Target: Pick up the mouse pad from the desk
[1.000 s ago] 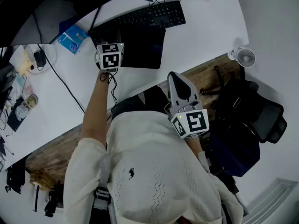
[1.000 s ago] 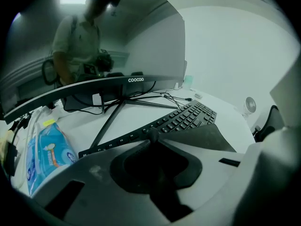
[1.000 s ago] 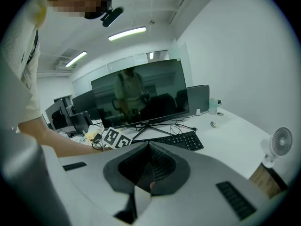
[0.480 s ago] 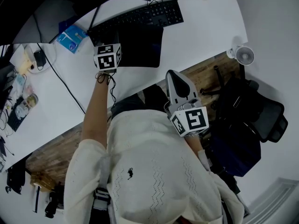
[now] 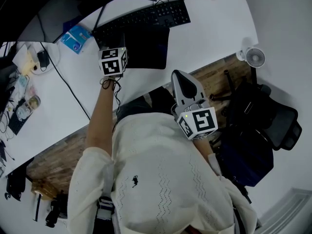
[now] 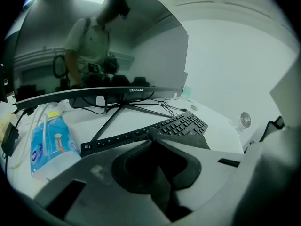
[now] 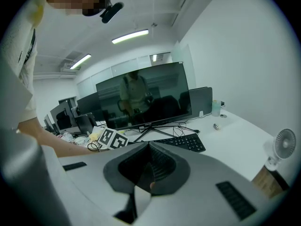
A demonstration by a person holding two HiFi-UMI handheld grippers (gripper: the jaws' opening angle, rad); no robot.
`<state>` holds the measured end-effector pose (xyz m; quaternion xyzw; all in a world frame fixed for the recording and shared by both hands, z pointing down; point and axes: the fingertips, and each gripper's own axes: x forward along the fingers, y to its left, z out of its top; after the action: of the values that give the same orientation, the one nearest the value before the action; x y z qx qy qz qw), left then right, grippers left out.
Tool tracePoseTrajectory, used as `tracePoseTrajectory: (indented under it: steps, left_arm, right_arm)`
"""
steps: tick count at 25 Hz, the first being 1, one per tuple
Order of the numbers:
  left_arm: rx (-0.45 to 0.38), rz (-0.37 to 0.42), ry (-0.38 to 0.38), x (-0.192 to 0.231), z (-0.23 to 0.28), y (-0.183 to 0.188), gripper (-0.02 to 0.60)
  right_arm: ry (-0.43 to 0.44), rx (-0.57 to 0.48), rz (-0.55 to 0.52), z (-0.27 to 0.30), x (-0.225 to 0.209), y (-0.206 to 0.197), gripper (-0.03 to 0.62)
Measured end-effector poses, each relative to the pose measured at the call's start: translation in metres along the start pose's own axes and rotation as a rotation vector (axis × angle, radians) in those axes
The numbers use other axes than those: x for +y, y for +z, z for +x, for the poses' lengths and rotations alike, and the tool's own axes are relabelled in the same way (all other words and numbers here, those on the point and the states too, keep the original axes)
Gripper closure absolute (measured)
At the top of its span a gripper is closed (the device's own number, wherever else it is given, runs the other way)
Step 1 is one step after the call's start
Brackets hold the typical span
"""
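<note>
Across the head view a curved white surface [image 5: 214, 28] is running from lower left to upper right, its near rim showing a band of bare wood [image 5: 217, 74], and pale floor is spreading beyond its right end. Along the far side a wide dark monitor [image 6: 94, 55] is standing on a splayed stand, with a black keyboard [image 5: 146, 14] lying in front of it. The mouse pad [image 5: 148, 48], a dark sheet, is lying just on the near side of the keyboard, its far edge meeting it. The left claw [image 6: 150, 133] is reaching in at the pad's left edge, its jaws pressing together on that edge. The right claw [image 7: 149, 145] is hovering over the wooden rim, close to the person's body, with its jaws together and gripping nothing. A blue packet [image 5: 75, 38] is lying left of the keyboard, a black cable [image 5: 68, 89] is trailing across the white beside the left arm, and small clutter [image 5: 19, 96] is crowding the left end. A small white fan [image 5: 254, 58] is standing at the right-hand rim, and a black office chair [image 5: 273, 123] is sitting just off the surface beside the right arm. The widest stretch of bare white is lying to the right of the pad, between it and the fan.
</note>
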<state>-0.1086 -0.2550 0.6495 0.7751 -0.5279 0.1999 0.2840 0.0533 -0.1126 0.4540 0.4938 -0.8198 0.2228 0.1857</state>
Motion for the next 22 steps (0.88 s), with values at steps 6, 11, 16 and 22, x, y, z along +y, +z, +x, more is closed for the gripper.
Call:
tracePoseTrajectory:
  steps: [6, 11, 16, 22]
  left_arm:
    - [-0.014, 0.007, -0.008, -0.010, -0.010, 0.004, 0.548]
    - [-0.032, 0.005, -0.006, -0.020, -0.021, 0.005, 0.548]
    - [-0.043, -0.001, 0.010, -0.029, -0.030, 0.003, 0.548]
    - [-0.065, -0.017, 0.026, -0.041, -0.044, -0.001, 0.548]
  right_arm:
    - [0.014, -0.007, -0.003, -0.004, -0.004, 0.000, 0.591]
    - [0.022, -0.019, 0.050, -0.008, -0.012, 0.001, 0.591]
    - [0.030, -0.023, 0.038, -0.011, -0.018, 0.002, 0.591]
    - [0.053, -0.027, 0.023, -0.016, -0.022, 0.001, 0.591]
